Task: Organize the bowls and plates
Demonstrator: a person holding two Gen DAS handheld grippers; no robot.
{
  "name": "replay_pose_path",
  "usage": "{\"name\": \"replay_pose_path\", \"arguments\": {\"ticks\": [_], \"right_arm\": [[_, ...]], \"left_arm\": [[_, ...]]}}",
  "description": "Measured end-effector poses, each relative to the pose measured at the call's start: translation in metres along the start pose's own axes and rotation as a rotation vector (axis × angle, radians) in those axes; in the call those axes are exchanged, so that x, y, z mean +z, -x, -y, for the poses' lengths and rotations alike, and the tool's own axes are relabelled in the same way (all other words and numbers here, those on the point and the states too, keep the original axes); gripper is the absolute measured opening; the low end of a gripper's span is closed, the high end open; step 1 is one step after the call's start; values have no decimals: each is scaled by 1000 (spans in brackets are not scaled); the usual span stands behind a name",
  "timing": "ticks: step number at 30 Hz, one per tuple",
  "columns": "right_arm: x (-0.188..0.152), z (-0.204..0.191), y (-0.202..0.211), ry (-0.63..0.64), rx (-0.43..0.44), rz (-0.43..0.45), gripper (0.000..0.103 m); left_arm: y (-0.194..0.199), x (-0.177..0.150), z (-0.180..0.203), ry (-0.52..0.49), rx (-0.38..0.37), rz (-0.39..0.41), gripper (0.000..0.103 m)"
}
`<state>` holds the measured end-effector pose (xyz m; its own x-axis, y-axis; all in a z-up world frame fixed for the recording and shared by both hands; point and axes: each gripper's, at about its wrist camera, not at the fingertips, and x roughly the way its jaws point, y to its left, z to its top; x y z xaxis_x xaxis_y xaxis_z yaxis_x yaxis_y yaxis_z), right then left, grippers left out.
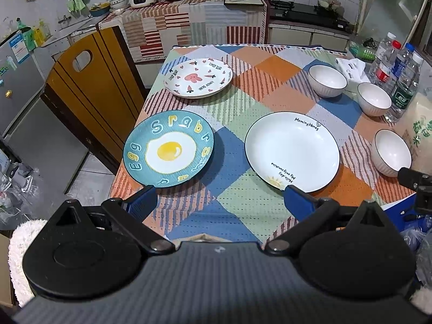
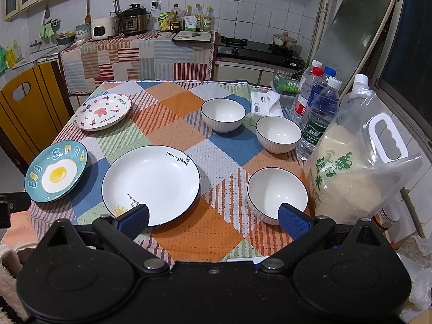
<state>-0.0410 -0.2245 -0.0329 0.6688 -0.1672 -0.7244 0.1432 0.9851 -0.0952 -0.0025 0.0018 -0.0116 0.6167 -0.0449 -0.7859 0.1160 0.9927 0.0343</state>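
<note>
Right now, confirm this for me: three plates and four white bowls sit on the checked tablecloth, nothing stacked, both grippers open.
Wrong on the bowls: there are three, not four. The right wrist view shows the far bowl, the middle bowl and the near bowl. The rest stands: three plates, nothing stacked, left gripper and right gripper both open.

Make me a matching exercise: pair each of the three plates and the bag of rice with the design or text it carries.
Things:
1. Teal plate
2. Large white plate
3. Far plate
4. Bag of rice

Designs:
A. Green characters
B. Pink figure with hearts
C. Fried egg
D. "Morning Honey" and a small sun

Pairs: 1-C, 2-D, 3-B, 4-A
</note>
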Motion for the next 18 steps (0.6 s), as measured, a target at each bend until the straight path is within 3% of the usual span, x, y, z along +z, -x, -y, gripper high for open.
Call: {"name": "replay_pose_path", "arguments": {"ticks": [18], "right_arm": [[-3,-5,-1,21,6,-16,103]], "left_arm": [[-5,-3,-1,3,-8,-32,102]]}}
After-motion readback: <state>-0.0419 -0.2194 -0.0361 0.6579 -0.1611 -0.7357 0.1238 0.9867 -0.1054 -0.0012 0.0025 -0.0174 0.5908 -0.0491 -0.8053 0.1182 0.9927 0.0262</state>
